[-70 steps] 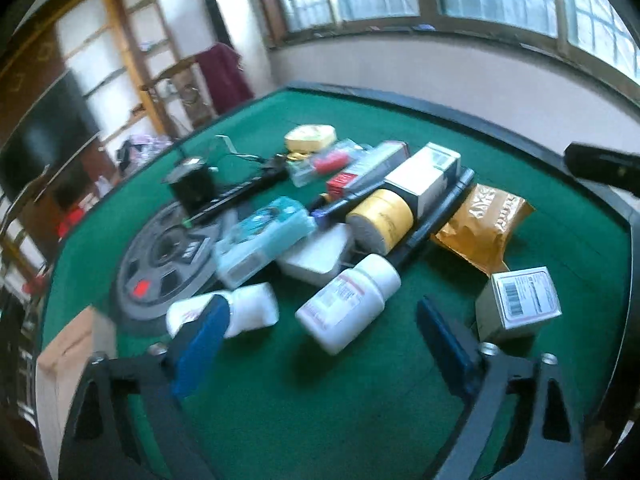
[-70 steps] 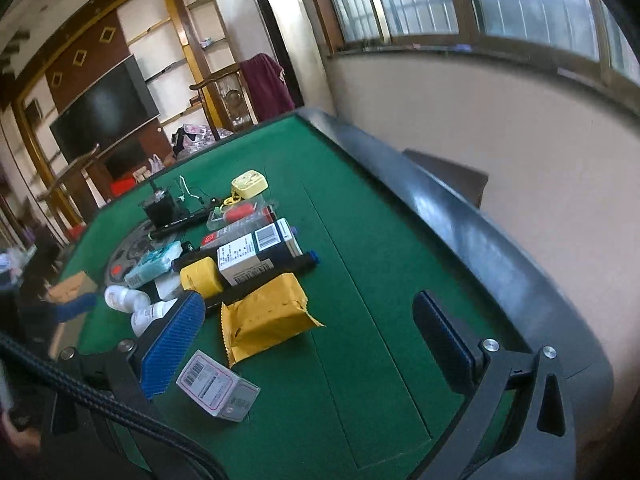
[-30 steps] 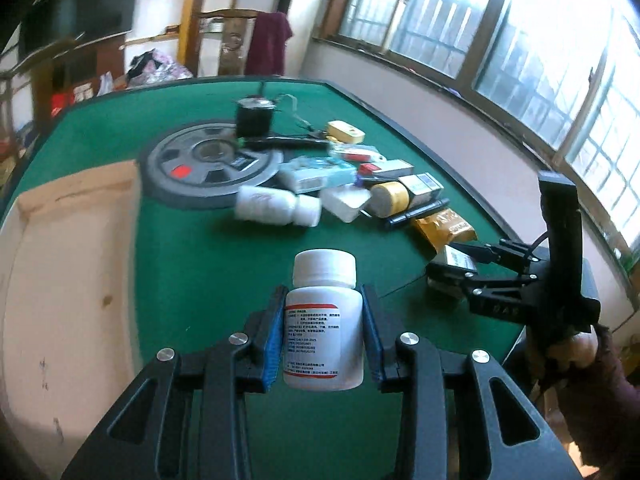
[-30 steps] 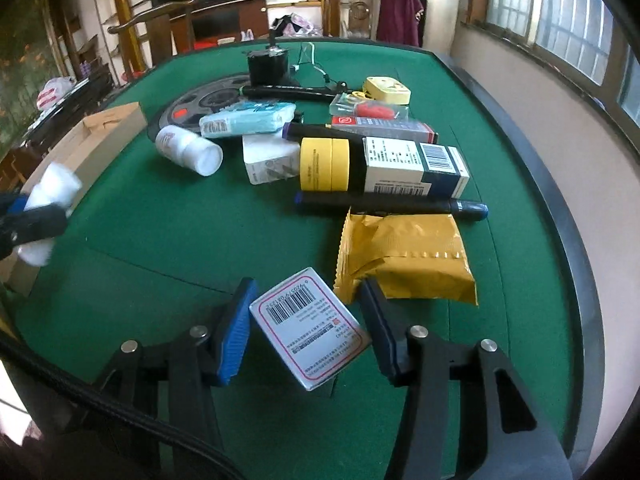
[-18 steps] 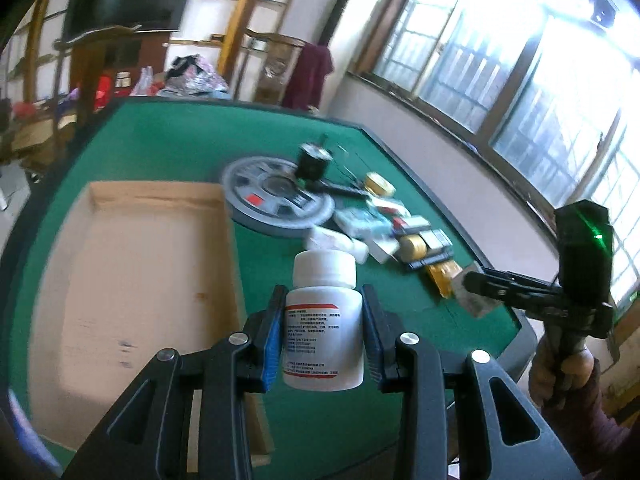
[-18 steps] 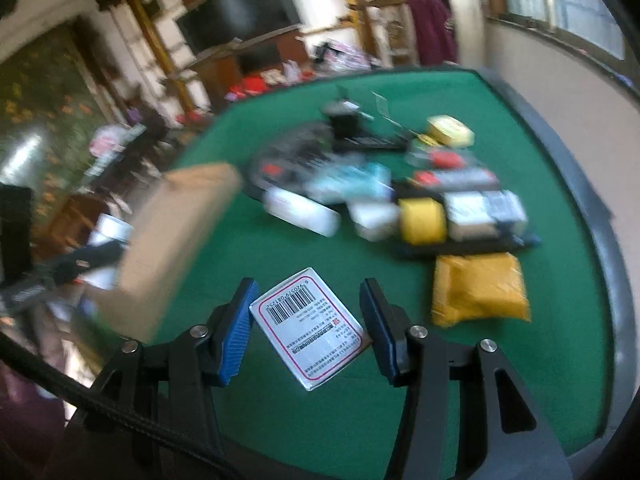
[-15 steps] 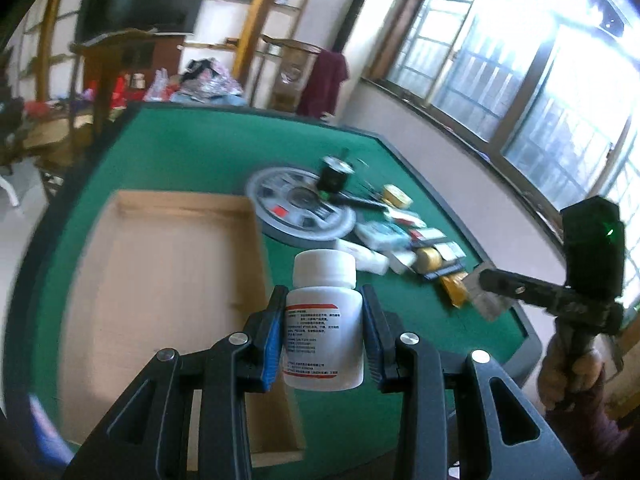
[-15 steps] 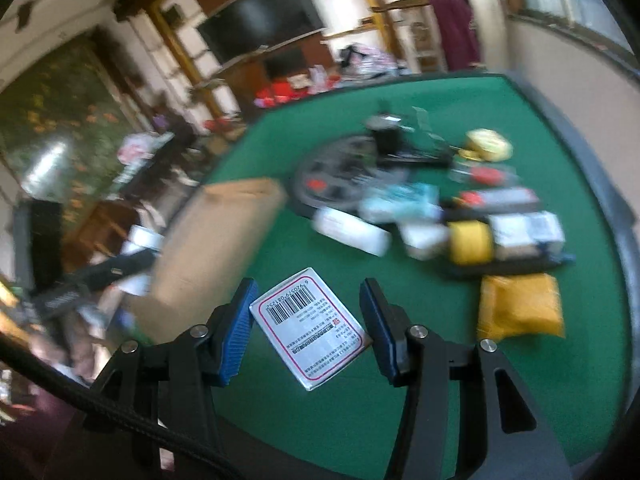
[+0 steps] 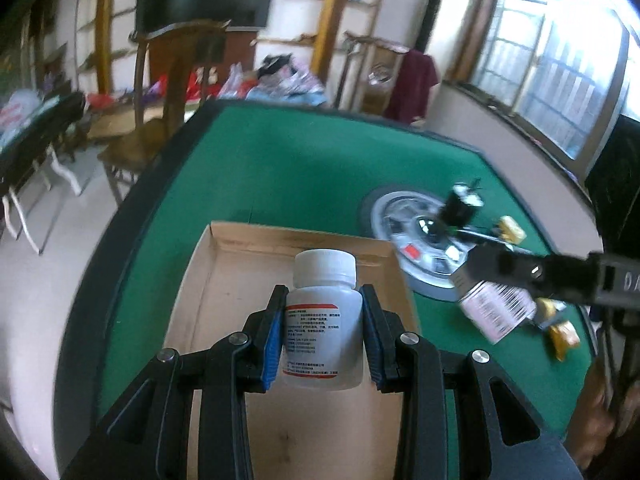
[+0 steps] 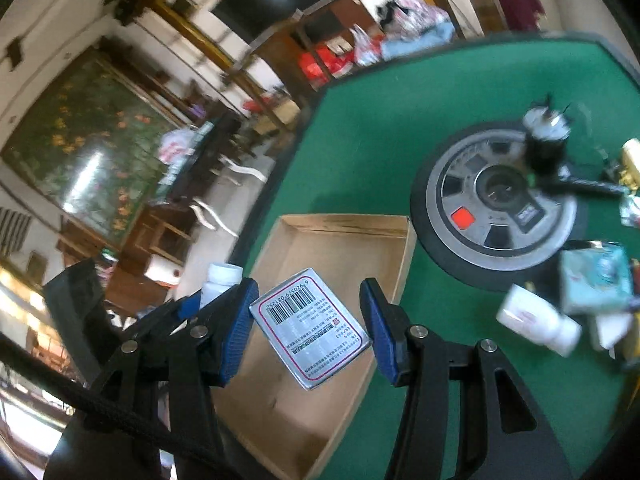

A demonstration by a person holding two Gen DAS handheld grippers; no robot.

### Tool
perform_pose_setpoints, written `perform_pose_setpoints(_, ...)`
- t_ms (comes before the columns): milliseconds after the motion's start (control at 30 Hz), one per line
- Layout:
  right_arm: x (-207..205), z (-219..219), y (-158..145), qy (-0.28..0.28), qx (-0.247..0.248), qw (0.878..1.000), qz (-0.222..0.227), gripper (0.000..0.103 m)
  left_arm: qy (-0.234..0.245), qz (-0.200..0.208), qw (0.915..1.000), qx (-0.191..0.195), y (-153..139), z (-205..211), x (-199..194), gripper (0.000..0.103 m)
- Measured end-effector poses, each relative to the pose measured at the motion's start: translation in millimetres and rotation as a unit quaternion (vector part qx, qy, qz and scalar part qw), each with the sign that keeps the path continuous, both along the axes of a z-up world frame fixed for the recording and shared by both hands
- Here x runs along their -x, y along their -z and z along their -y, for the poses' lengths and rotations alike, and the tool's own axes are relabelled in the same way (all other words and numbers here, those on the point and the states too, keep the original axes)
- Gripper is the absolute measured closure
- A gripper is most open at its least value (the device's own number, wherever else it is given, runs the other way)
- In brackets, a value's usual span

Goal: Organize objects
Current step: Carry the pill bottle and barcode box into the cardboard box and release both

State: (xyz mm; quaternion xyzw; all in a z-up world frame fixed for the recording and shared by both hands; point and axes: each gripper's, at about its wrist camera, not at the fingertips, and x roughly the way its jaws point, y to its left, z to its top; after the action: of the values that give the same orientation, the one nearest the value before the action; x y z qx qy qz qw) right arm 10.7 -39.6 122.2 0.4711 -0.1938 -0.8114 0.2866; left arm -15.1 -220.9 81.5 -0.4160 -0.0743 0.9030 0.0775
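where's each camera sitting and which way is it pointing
Left wrist: on the left gripper, looking forward and down over its held white bottle into the cardboard box; the right gripper shows at right.
Right wrist: on the right gripper, looking down past its small barcoded box at the cardboard box; the left gripper shows at left.
Shared: cardboard box, weight plate, green table.

Both tongs (image 9: 324, 338) (image 10: 308, 324) clamped, loaded.

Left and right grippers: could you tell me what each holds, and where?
Left gripper clamps a white bottle by its body sides, below the cap. Right gripper pinches a small box by opposite edges.
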Motion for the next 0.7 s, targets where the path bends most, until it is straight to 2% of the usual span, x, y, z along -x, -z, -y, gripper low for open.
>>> perform_pose_setpoints(133, 29, 20, 35, 0.024, -0.030, 0.999, 0.037, 0.051, -0.018, 0.036, 0.9989, -0.023, 35, 3, 25, 0.073)
perform_pose_setpoints(300, 43, 27, 63, 0.044, -0.058, 0.996, 0.059, 0.051, -0.028, 0.065, 0.9969, -0.034, 65, 1, 41, 0.073)
perform_pose_setpoints(400, 46, 28, 66, 0.047, -0.066, 0.995, 0.056, 0.051, -0.030, 0.068, 0.9966, -0.035, 71, -2, 46, 0.073)
perform_pose_setpoints(700, 49, 36, 68, 0.046, -0.110, 0.992, 0.032, 0.051, -0.048, 0.051, 0.9975, -0.001, 71, 2, 45, 0.073)
